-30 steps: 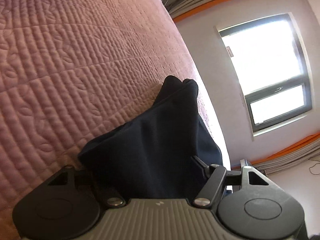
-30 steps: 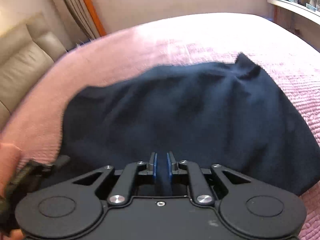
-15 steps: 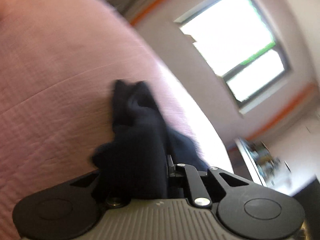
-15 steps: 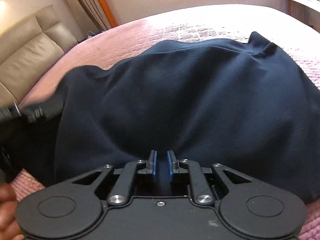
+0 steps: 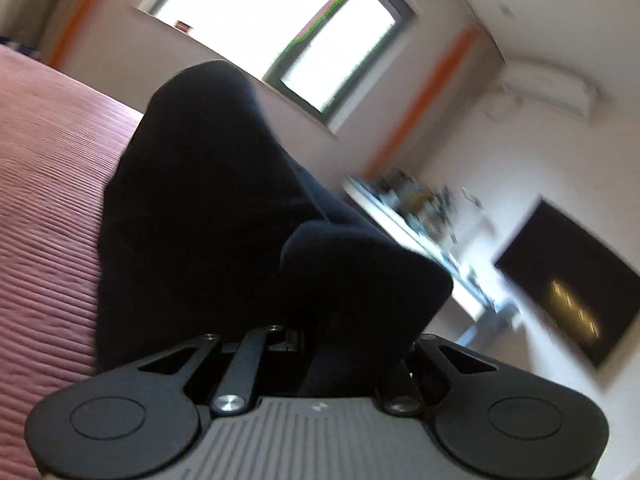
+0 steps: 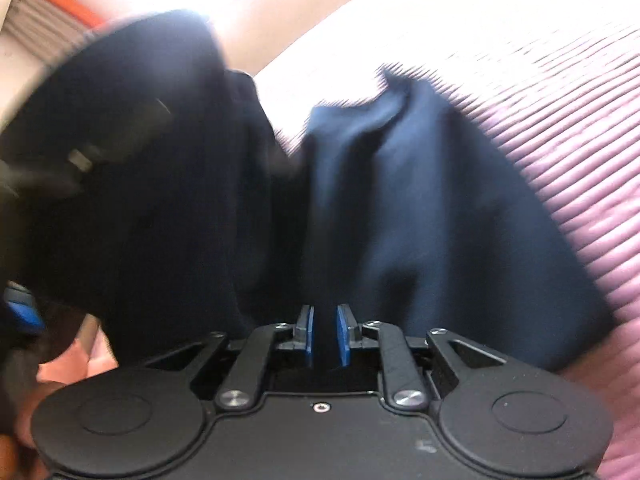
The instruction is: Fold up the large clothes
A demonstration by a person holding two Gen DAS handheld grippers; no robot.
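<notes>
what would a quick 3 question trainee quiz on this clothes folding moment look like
1. True or false: the dark garment lies flat and spread on the pink bedspread.
2. What sits between the right gripper fingers?
3. Which is seen past the left gripper: A window, B sink, C stove?

Key
1. False, it is bunched and lifted.
2. A fold of the dark garment.
3. A

The left tongs (image 5: 298, 338) are clamped tight under dark cloth, while the right tongs (image 6: 325, 330), just widening, stand slightly parted.
</notes>
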